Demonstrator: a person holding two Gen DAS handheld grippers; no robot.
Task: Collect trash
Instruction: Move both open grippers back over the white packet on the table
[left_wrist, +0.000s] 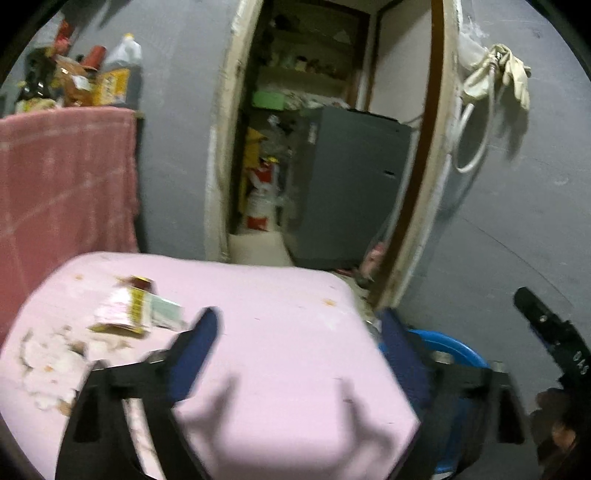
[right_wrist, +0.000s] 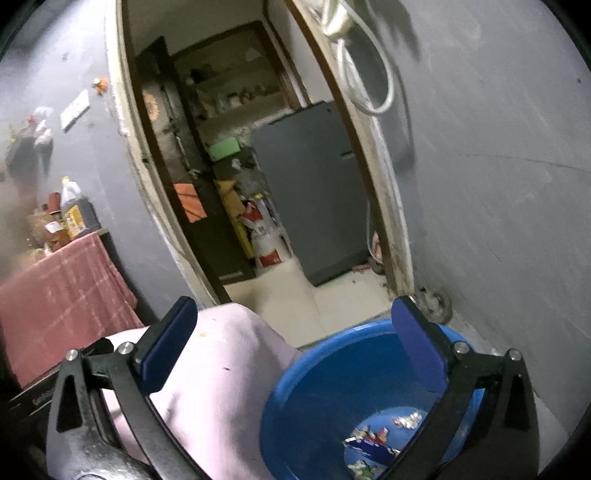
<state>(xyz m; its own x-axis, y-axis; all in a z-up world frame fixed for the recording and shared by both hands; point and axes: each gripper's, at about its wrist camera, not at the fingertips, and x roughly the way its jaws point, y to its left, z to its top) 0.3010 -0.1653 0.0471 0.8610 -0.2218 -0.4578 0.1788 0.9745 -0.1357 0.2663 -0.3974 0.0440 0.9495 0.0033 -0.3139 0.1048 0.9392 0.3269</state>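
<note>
Both the left tongs (left_wrist: 299, 328) and the right tongs (right_wrist: 299, 343) stand wide apart, holding nothing. Wrappers (right_wrist: 380, 439) already lie in the blue basin (right_wrist: 314, 369); a crumpled packet (left_wrist: 136, 310) and scraps remain on the pink surface (left_wrist: 280, 295) beside the basin. Pinching the flimsy packet by a corner could scatter crumbs short of the basin.

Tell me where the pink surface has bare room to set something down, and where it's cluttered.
The pink surface is bare across its middle and right side, from the crushed carton over to the edge beside the blue tub, apart from a few small stains. The left part is crowded: the carton lies there, with torn paper scraps spread below it toward the left edge.
</note>
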